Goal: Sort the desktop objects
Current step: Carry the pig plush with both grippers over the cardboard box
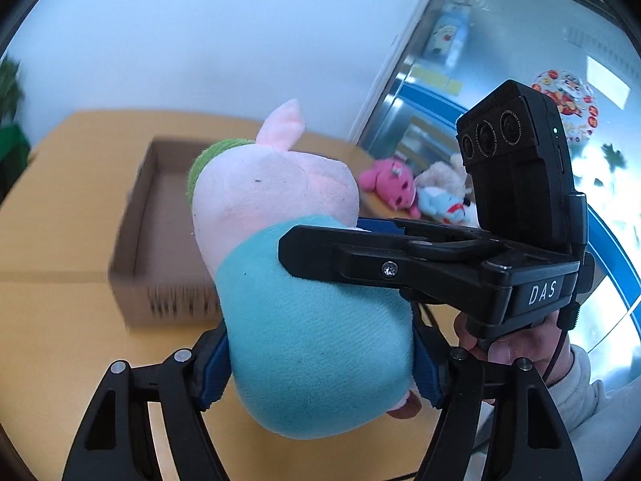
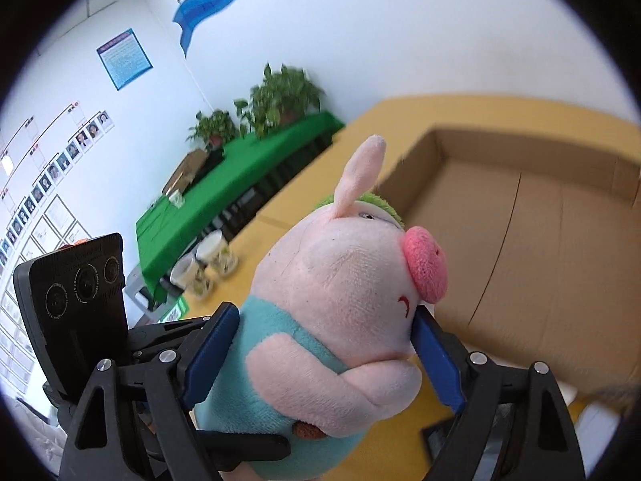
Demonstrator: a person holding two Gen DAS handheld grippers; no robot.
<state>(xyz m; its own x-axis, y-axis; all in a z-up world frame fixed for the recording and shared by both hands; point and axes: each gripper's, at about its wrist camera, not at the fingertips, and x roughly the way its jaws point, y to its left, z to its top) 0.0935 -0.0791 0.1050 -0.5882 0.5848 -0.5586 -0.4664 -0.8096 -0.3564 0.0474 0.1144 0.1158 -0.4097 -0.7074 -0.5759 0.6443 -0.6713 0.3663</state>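
A: Far along with the sorting?

B: Hardly begun, by the look of it. Saw nothing lying in the cardboard box (image 2: 521,240), at least in the part not hidden behind the toy.

A: And the plush pig (image 1: 304,320)?

B: Hung in the air above the counter (image 1: 60,300), just short of the box and not yet over it. Was pinched twice over: left gripper (image 1: 320,360) with blue pads pressed into both sides of the teal body, right gripper (image 2: 324,352) with jaws closed on the head and shoulder. Looked like a handover between the two, or a shared carry; could not tell which.

A: Anything left to sort?

B: Plenty. Spotted a pink plush (image 1: 390,186) and a pale plush (image 1: 440,196) lying together at the far end of the counter, well apart from the box. Judged the pig to need one release and a drop into the box, then the other two to follow.

A: Surface?

B: Yellow-tan laminate, smooth, mostly bare around the box. Noted two paper cups (image 2: 208,260) near one edge.

A: Room?

B: White walls, an office of some sort. Had potted plants (image 2: 280,96) on a green-draped table (image 2: 248,176) in the corner, framed posters (image 2: 124,58) and rows of small portraits on the wall, and a glass door (image 1: 500,60) with stickers behind the toys.
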